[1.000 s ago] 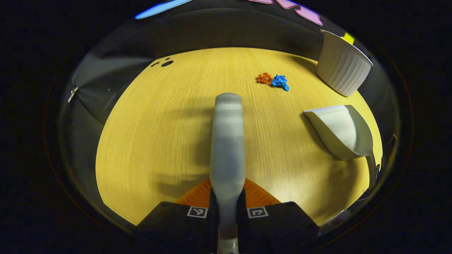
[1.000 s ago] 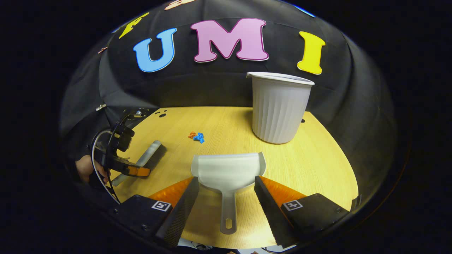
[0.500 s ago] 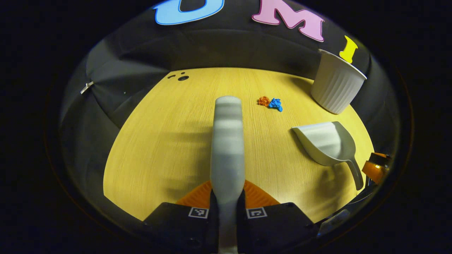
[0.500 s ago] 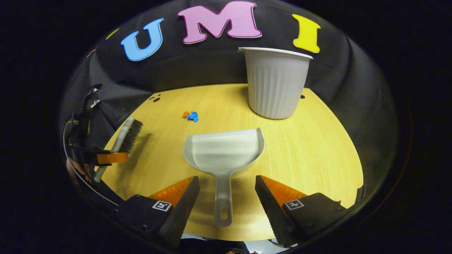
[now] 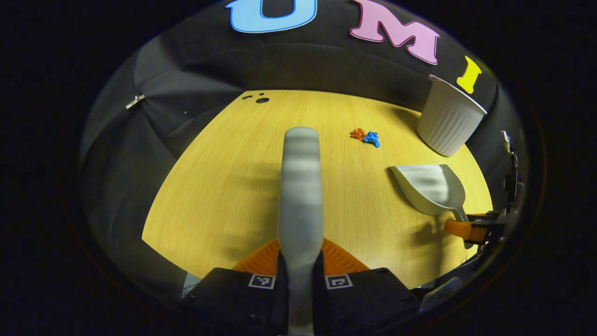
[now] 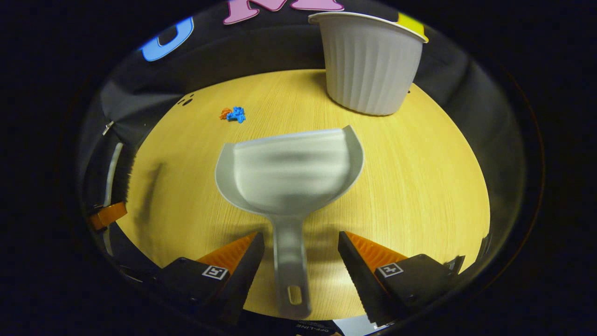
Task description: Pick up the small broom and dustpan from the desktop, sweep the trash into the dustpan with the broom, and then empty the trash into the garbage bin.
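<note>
— Where's everything relative to the bin (image 6: 371, 65)?

— Dustpan (image 6: 291, 175) lies just in front of it on the desk (image 6: 419, 186); its handle runs between my right gripper (image 6: 298, 261), jaws spread and not touching. Left gripper (image 5: 300, 275) pinches the broom (image 5: 301, 186). The paper scraps (image 5: 366, 136) lie left of the bin.

— Risks?

— If I close off-centre, I think the handle could skid and the pan could twist.
</note>
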